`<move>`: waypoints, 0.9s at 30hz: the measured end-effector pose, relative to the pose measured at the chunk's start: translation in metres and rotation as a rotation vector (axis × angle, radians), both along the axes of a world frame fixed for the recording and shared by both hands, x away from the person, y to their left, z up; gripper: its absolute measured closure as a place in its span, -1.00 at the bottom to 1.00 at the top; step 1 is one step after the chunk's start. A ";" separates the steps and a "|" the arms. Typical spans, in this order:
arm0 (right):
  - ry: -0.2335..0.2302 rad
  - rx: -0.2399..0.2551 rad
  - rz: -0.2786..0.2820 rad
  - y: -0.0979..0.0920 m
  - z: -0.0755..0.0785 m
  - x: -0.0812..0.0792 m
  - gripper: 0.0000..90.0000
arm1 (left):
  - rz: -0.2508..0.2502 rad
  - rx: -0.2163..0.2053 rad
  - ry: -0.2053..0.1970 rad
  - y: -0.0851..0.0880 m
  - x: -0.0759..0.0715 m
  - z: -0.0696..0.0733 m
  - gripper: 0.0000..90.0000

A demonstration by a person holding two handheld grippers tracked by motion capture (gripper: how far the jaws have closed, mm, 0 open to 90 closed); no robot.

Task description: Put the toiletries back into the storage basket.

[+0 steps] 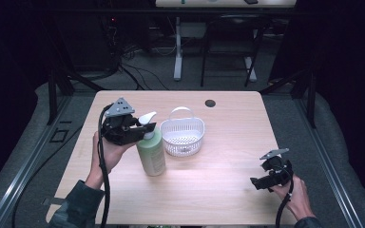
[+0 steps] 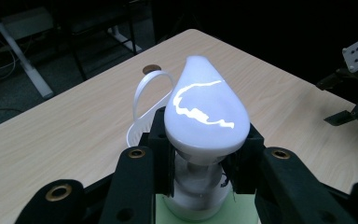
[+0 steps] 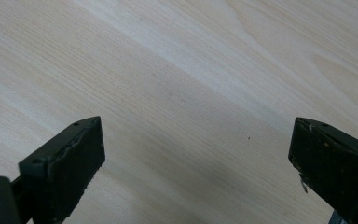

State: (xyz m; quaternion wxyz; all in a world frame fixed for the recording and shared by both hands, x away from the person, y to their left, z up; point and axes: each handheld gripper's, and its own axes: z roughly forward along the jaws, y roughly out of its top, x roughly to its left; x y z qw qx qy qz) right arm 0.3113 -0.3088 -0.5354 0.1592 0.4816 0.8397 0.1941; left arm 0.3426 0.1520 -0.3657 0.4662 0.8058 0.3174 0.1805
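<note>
Slippage is threatening: your left gripper (image 2: 200,163) fingers are clamping only the pale green pump bottle's (image 1: 151,153) narrow white neck; right gripper (image 3: 196,158) fingers are gaping wide, empty.

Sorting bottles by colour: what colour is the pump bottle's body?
Pale green body on the pump bottle, topped by a white pump head; the high view shows it best.

Light wood surface (image 1: 218,180), dark round hole (image 1: 210,103) near far edge. Green pump bottle (image 1: 151,153) stands left of centre; white perforated basket (image 1: 183,134) just right, slightly farther.
</note>
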 end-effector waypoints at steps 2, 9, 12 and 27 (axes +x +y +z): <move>0.000 0.000 0.001 0.000 0.000 0.000 -0.94 | 0.001 0.000 0.000 0.000 0.000 0.001 0.50; -0.003 -0.005 0.002 0.000 0.000 0.000 -0.94 | -0.002 0.007 -0.002 0.000 0.001 0.006 0.50; -0.003 -0.005 0.002 -0.001 0.000 0.000 -0.94 | -0.004 0.012 -0.003 0.000 0.002 0.009 0.50; -0.004 -0.004 0.001 -0.001 0.001 0.000 -0.93 | -0.009 0.027 -0.011 -0.001 0.005 0.022 0.50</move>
